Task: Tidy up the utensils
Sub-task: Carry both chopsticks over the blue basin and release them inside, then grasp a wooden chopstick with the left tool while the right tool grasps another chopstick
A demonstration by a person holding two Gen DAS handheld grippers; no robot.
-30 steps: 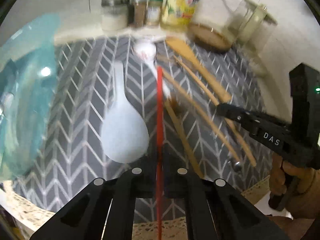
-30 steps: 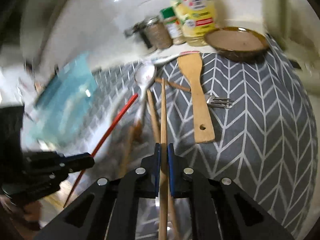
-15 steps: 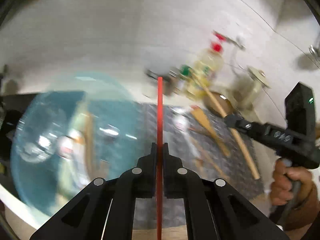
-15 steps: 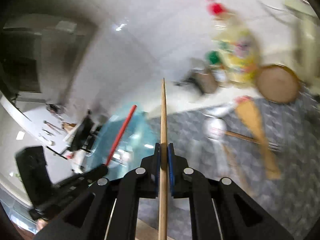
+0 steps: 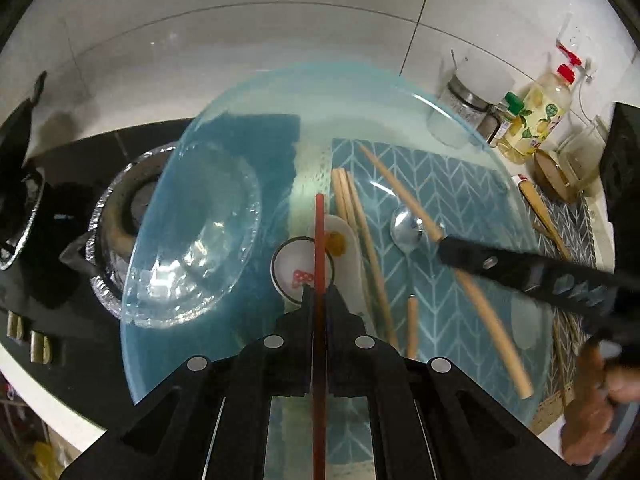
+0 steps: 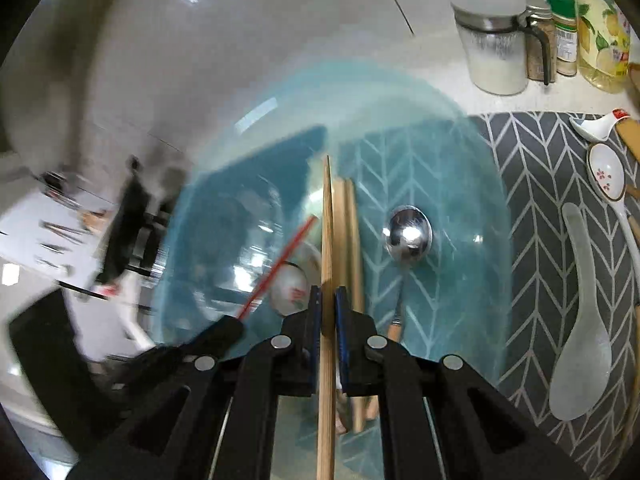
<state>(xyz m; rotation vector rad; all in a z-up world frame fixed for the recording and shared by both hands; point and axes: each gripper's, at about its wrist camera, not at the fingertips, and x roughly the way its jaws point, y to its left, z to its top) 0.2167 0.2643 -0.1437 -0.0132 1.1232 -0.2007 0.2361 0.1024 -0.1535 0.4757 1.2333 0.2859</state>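
Note:
My left gripper (image 5: pixel 319 292) is shut on a red chopstick (image 5: pixel 319 236), held over a clear blue glass bowl (image 5: pixel 224 128). My right gripper (image 6: pixel 328 296) is shut on a wooden chopstick (image 6: pixel 327 220), also over the bowl (image 6: pixel 460 152); it shows in the left wrist view (image 5: pixel 472 256) too. In the bowl lie wooden chopsticks (image 5: pixel 352 208), a metal spoon (image 5: pixel 406 226) and white ceramic spoons (image 5: pixel 296 272).
A grey chevron mat (image 6: pixel 540 152) holds a white rice paddle (image 6: pixel 580 344), a flowered ceramic spoon (image 6: pixel 606 174) and a wooden spatula (image 5: pixel 538 204). Jars (image 6: pixel 496 40) and an oil bottle (image 5: pixel 536 116) stand by the tiled wall. A gas stove (image 5: pixel 48 216) is left.
Both grippers lifted their chopsticks off the mat and swung left. They now hang over the blue bowl, pointing down into it.

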